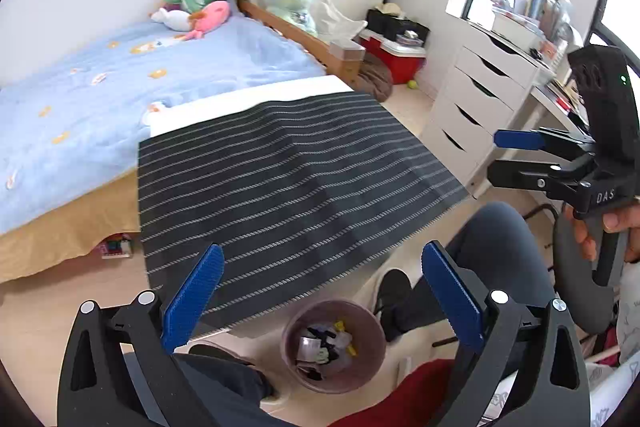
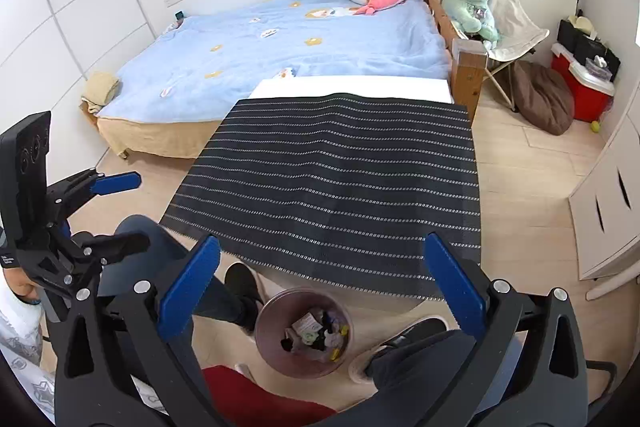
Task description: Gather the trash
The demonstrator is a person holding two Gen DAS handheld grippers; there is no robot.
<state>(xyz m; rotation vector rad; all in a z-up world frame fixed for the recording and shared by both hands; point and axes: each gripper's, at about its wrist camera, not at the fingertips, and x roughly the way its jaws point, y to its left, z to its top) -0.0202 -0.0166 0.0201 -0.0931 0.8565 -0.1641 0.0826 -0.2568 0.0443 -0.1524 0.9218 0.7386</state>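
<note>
The small pinkish bin [image 1: 334, 345], holding bits of trash [image 1: 326, 345], stands on the floor just off the near edge of the striped tabletop [image 1: 288, 179], between the seated person's feet, while the left tool [image 1: 320, 301] and right tool [image 2: 322, 285] both hang above it, spread wide and empty.
</note>
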